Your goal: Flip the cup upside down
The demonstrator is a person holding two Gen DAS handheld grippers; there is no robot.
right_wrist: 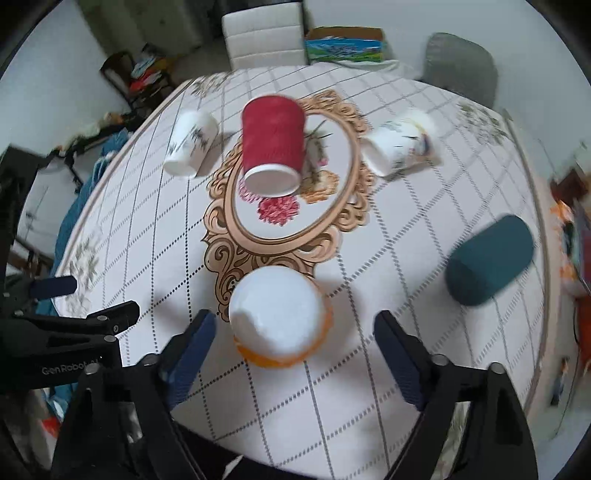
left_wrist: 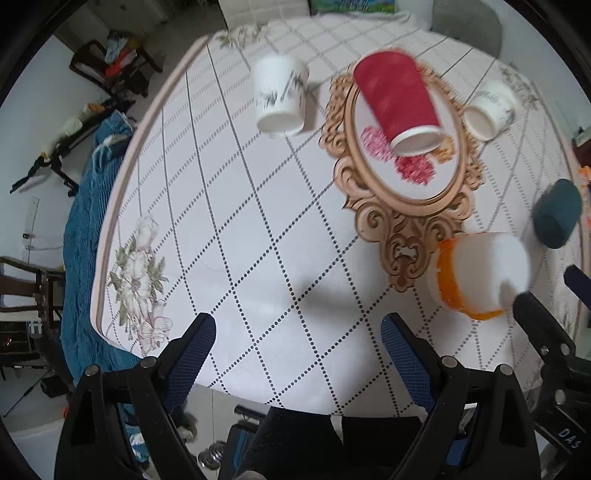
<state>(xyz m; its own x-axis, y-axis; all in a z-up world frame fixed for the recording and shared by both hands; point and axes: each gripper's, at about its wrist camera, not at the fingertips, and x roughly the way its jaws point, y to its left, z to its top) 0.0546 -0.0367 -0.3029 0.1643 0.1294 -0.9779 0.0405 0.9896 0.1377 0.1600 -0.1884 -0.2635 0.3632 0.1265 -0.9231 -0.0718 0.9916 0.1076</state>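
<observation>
Several cups stand on the table. A red cup [right_wrist: 272,147] stands upside down on the oval print; it also shows in the left wrist view [left_wrist: 397,99]. A white and orange cup [right_wrist: 279,315] stands upside down near the front, just ahead of my open, empty right gripper [right_wrist: 295,345]; in the left wrist view it [left_wrist: 480,273] is at the right. White printed cups [right_wrist: 192,142] [right_wrist: 400,146] stand upside down at either side. A teal cup [right_wrist: 489,260] is at the right. My left gripper [left_wrist: 299,345] is open and empty over the table's front.
The checked tablecloth [right_wrist: 424,229] covers a round table. A white chair [right_wrist: 264,33] and a grey chair [right_wrist: 461,66] stand at the far side. A blue cloth [left_wrist: 92,206] hangs at the left edge. The left gripper [right_wrist: 74,321] shows at the left in the right wrist view.
</observation>
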